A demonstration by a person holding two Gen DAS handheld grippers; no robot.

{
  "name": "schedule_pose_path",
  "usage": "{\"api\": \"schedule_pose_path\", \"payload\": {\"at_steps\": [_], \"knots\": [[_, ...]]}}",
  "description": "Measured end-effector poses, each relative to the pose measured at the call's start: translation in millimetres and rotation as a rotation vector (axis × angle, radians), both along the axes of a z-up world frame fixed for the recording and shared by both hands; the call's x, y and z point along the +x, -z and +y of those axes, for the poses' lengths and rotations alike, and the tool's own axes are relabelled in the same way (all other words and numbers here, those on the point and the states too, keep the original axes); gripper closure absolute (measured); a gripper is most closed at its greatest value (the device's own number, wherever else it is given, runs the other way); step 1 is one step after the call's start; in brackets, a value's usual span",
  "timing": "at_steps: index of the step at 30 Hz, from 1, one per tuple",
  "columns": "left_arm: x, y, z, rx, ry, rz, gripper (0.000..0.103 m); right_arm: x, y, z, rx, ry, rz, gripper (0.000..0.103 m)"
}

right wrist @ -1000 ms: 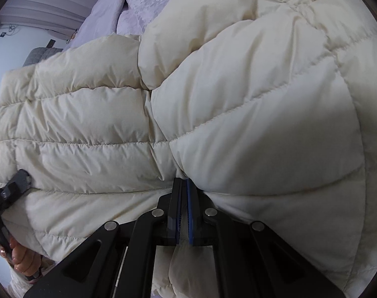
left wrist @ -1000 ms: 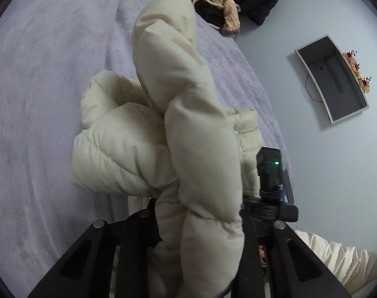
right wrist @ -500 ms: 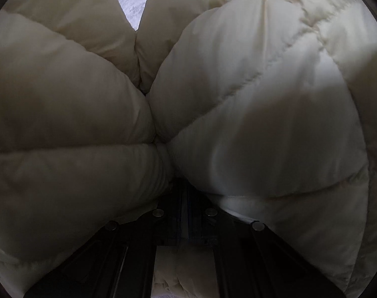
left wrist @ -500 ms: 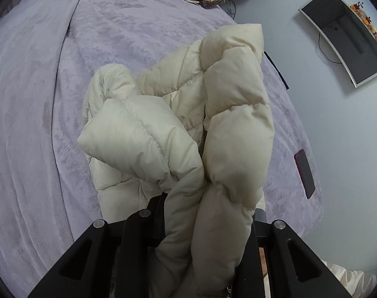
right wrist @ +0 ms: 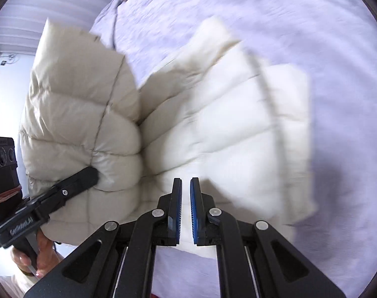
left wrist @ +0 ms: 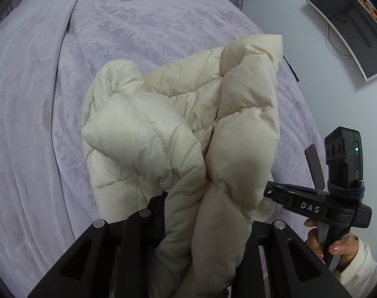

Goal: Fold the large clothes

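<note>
Lavender blanket [left wrist: 163, 24] covers the bed under your work. Your left hand-held gripper [left wrist: 203, 213] is clenched on a bunched fold of the cream puffer jacket [left wrist: 248, 134], lifting it off the bed. Your right hand-held gripper [right wrist: 186, 198] is opening, nothing between its blue pads [right wrist: 193, 211], just above the jacket's flat half.

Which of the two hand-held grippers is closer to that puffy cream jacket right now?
Left. The left hand-held gripper is clamped on the puffy cream jacket, bunching its fabric. The right hand-held gripper is opening, nothing between its jaws, hovering just off the jacket's edge.
</note>
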State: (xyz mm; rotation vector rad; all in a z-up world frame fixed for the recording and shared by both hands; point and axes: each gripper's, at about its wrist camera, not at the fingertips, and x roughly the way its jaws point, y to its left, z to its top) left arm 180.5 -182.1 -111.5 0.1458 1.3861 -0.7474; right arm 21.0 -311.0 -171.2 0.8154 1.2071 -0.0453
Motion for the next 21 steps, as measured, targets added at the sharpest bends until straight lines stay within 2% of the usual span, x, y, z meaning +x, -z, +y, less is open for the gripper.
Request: {"api": "schedule_pose_path", "payload": {"at_steps": [3, 6, 7, 8, 9, 10, 11, 14, 15, 16, 17, 19, 21], "knots": [[1, 0, -1, 0.004, 0.0, 0.001, 0.077, -16, -2, -16, -0.066, 0.031, 0.037, 0.095], [6, 4, -3, 0.008, -0.006, 0.002, 0.077, -30, 5, -26, -0.079, 0.057, 0.061, 0.094], [6, 5, -3, 0.009, -0.008, 0.002, 0.077, -30, 8, -30, -0.086, 0.054, 0.073, 0.081], [5, 4, -3, 0.009, -0.008, 0.002, 0.077, -36, 8, -29, -0.095, 0.051, 0.073, 0.074], [4, 3, -3, 0.012, -0.007, 0.0, 0.077, -40, 8, -34, -0.106, 0.051, 0.064, 0.057], [4, 4, -3, 0.014, -0.007, -0.001, 0.077, -40, 6, -33, -0.123, 0.05, 0.059, 0.031], [4, 4, -3, 0.013, -0.008, 0.001, 0.077, -42, 3, -30, -0.143, 0.049, 0.044, 0.025], [4, 4, -3, 0.012, -0.011, 0.002, 0.077, -49, -5, -27, -0.145, 0.068, 0.01, 0.028], [4, 3, -3, 0.011, -0.012, 0.004, 0.077, -53, -2, -30, -0.129, 0.088, 0.009, 0.047], [3, 3, -4, 0.012, -0.013, 0.004, 0.077, -55, 3, -33, -0.103, 0.103, 0.017, 0.078], [2, 1, -4, 0.014, -0.015, 0.005, 0.077, -55, 11, -36, -0.073, 0.121, 0.034, 0.085], [0, 0, -8, 0.008, -0.013, 0.008, 0.077, -47, 35, -41, 0.012, 0.147, 0.038, 0.091], [-4, 0, -17, 0.002, -0.006, 0.01, 0.077, -43, 54, -41, 0.056, 0.136, 0.039, 0.091]]}}
